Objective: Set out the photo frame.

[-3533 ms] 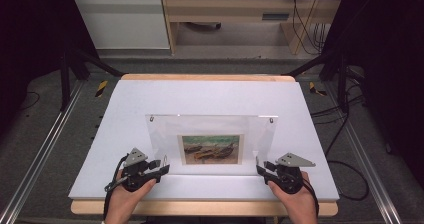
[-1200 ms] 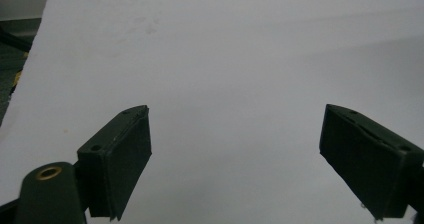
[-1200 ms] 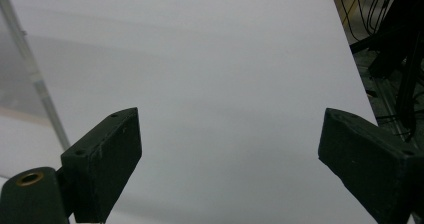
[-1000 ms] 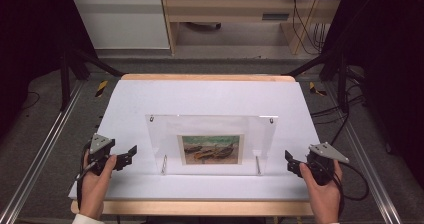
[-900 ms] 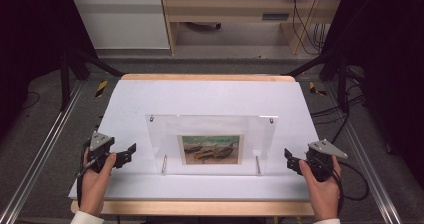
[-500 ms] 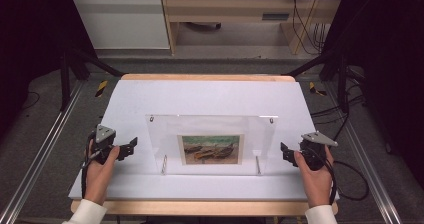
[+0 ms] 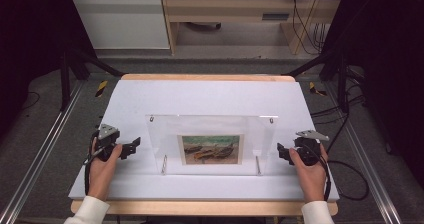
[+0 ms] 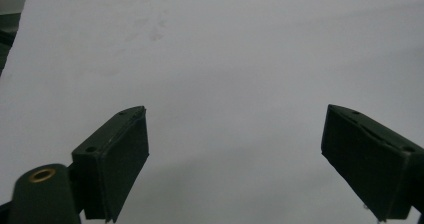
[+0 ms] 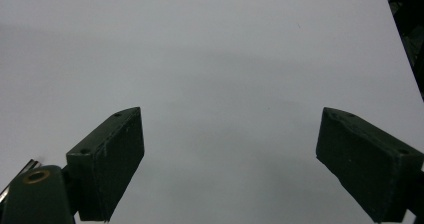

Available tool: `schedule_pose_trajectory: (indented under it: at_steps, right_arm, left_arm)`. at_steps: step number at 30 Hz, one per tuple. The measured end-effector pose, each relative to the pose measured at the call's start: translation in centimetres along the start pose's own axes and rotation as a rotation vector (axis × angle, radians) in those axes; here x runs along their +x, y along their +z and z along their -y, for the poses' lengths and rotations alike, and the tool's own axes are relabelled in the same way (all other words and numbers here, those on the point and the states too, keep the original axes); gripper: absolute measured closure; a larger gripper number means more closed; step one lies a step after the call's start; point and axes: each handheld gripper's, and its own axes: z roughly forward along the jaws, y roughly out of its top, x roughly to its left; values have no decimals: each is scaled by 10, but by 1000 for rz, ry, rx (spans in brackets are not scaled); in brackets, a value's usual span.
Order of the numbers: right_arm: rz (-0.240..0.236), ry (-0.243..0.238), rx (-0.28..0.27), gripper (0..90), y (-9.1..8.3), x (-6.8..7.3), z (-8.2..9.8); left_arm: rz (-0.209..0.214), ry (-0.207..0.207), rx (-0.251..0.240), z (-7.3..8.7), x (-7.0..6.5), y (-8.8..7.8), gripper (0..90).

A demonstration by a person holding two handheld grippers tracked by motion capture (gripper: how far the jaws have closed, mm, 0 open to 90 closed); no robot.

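A clear acrylic picture frame [image 7: 210,143] stands upright in the middle of the white table [image 7: 210,96], with a small painted boat scene [image 7: 210,149] at its lower centre and two metal posts at its foot. My left gripper [image 7: 131,147] is held just left of the frame, a short gap away, jaws pointing at it. On the frame's right side my right gripper [image 7: 281,152] sits close to its edge. Both grippers are open with nothing between them: the left gripper view [image 8: 235,156] and the right gripper view [image 9: 230,156] show wide-spread black jaws over bare white tabletop.
The table has a wooden rim [image 7: 205,77] at the back and front. Metal rails [image 7: 47,144] run along both sides on the grey floor. Cables [image 7: 350,179] lie on the floor at the right. A desk and cabinet stand beyond the table.
Both hands left the frame's lower corners, swung out to the table's sides, then came forward and inward again toward the frame's left and right edges. The frame has stayed put.
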Motion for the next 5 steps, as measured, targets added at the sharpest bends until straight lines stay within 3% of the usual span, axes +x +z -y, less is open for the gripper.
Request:
schedule_pose_trajectory:
  at_steps: [3, 5]
  right_arm:
    - [13, -7, -17, 119, -6, 4, 1]
    - [31, -35, -42, 120, -12, 6, 3]
  left_arm:
    - [5, 1, -18, 1, -2, -8, 98]
    - [10, 27, -17, 3, -4, -12, 92]
